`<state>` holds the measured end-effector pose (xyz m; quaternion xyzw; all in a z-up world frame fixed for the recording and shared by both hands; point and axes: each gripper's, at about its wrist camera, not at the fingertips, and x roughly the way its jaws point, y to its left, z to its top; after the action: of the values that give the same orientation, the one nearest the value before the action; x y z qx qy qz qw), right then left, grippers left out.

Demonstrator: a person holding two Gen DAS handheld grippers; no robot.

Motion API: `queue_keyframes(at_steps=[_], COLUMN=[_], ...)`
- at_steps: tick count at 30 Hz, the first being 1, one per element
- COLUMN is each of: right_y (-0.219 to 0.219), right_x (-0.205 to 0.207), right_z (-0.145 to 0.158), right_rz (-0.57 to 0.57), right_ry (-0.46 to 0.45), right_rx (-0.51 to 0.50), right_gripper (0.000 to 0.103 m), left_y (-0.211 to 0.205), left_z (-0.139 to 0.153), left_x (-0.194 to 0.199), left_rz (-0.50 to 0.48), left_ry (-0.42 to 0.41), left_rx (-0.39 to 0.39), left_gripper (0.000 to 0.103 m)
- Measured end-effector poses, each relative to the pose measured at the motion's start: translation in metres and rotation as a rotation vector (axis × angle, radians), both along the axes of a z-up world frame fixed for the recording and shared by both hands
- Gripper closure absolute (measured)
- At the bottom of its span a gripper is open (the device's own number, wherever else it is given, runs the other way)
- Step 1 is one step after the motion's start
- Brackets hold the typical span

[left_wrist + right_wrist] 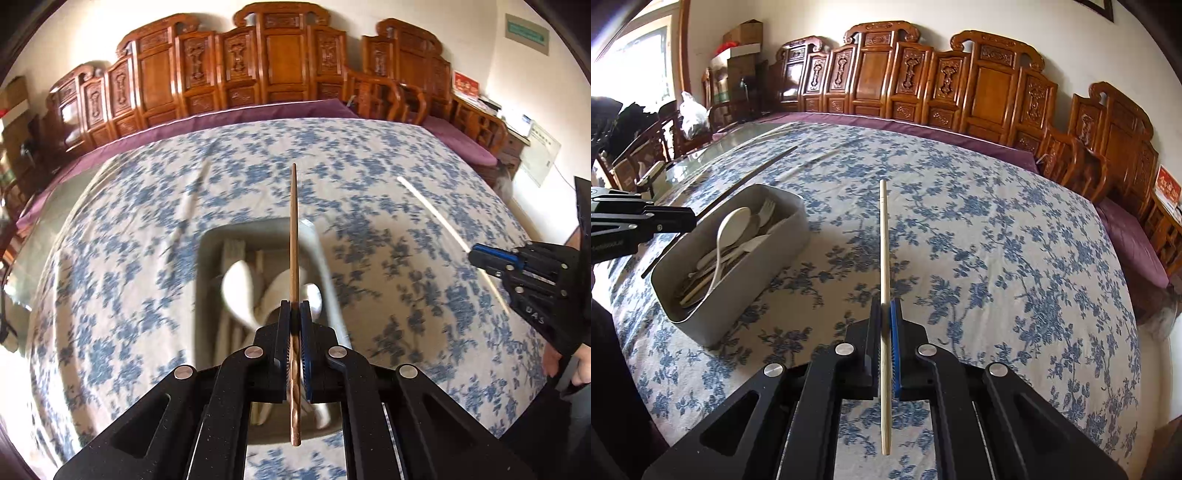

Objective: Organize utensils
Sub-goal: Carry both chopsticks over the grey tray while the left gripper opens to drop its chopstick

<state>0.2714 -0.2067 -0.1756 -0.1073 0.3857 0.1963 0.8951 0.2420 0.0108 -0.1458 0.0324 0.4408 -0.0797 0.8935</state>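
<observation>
- The surface (997, 240) carries a blue-and-white floral cloth (147, 206); carved wooden chairs (990, 81) stand along its far edge.
- A grey bin (764, 266) sits on the cloth, to the left in my right view and directly beneath my left gripper (294, 310) in the left view.
- Inside the bin: pale spoons (729, 225), a fork (768, 208) and other light utensils, lying jumbled. In the left view they are blurred.
- My left jaws are clamped on a brown chopstick (294, 229), gripped toward its twisted thick end; the thin end points forward over the bin.
- My right gripper (886, 314) has its jaws clamped on a pale chopstick (884, 236), gripped low on the shaft; it is off the cloth, right of the bin and apart from it.
- A hand (576, 363) shows at the right edge of the left view, under that gripper.
</observation>
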Motion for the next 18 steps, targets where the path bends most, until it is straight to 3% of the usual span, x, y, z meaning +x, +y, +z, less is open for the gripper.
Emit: queue_keyframes(at_steps=[18], right_y=[0.051], right_x=[-0.022], right_z=[-0.007], right_rz=[0.104], right_ry=[0.011], right_rx=[-0.012], right_gripper=[0.097], left_y=[0.037], left_z=[-0.030], left_x=[-0.002], left_rz=[0.084], left_ry=[0.065], left_rx=[0.034], left_gripper=[0.099])
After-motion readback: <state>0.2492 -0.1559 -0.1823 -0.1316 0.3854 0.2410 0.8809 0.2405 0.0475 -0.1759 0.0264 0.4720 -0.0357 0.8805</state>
